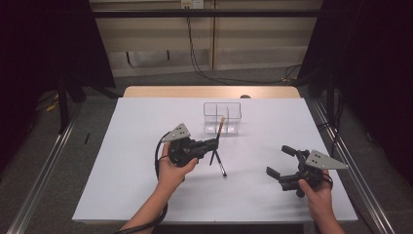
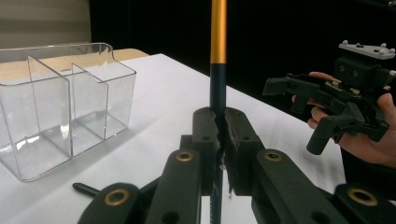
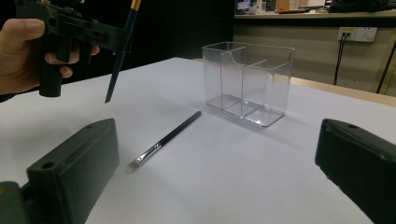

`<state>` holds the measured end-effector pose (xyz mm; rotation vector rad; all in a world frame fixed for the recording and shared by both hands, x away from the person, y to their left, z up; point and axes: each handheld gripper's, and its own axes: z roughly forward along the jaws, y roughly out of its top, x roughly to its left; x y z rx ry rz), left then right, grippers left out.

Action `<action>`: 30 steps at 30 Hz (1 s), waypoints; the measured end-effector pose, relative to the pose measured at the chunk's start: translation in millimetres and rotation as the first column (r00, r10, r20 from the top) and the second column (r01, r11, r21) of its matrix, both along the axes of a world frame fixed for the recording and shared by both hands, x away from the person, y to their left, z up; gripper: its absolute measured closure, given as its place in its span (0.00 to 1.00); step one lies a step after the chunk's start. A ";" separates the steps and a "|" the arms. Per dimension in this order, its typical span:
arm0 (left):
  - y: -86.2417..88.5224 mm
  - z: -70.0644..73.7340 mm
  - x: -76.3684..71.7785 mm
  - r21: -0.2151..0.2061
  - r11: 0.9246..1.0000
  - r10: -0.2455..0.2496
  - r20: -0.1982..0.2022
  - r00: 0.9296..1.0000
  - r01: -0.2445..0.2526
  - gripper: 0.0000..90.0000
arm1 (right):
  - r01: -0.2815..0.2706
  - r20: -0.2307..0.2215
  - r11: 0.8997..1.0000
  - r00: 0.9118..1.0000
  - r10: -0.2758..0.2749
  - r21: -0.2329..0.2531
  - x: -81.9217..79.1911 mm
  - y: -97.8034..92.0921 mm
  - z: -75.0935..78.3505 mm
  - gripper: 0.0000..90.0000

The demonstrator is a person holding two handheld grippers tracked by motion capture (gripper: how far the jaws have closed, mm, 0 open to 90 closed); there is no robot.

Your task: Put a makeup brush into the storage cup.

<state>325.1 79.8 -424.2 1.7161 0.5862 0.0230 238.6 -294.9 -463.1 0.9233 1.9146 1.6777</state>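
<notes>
left claw [image 1: 215, 142] clamped on dark gold-banded brush [image 2: 217, 56], right claw [image 1: 281, 161] wide apart, 2nd black brush [image 3: 164, 140] lying on white bench [image 1: 146, 180], clear plastic divided box [image 1: 222, 117] nearby

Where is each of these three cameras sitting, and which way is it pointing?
High view: above the table, looking forward and down; forearms and both claws show.
Left gripper view: rides the left claw, shut on an upright brush.
Right gripper view: rides the open right claw, facing a second brush.
All views share the clear box.
</notes>
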 end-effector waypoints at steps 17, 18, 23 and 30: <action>0.3 2.6 -3.1 0.002 1.000 -0.001 0.034 0.999 0.001 0.93 | 0.008 -0.019 1.000 1.000 -0.009 -0.010 4.2 14.5 11.7 0.00; 0.3 2.3 -3.3 0.002 1.000 0.000 0.035 0.999 0.000 0.93 | 0.005 -0.021 1.000 1.000 -0.005 -0.005 4.7 15.4 13.2 0.00; -0.5 1.5 -3.0 0.007 1.000 -0.002 0.036 0.999 0.002 0.93 | -0.003 -0.018 1.000 1.000 0.003 -0.011 8.9 20.6 18.7 0.00; -2.0 -0.1 -3.2 0.011 1.000 -0.004 0.038 0.999 0.004 0.93 | -0.011 -0.049 1.000 0.999 0.010 -0.006 16.8 23.7 19.9 0.00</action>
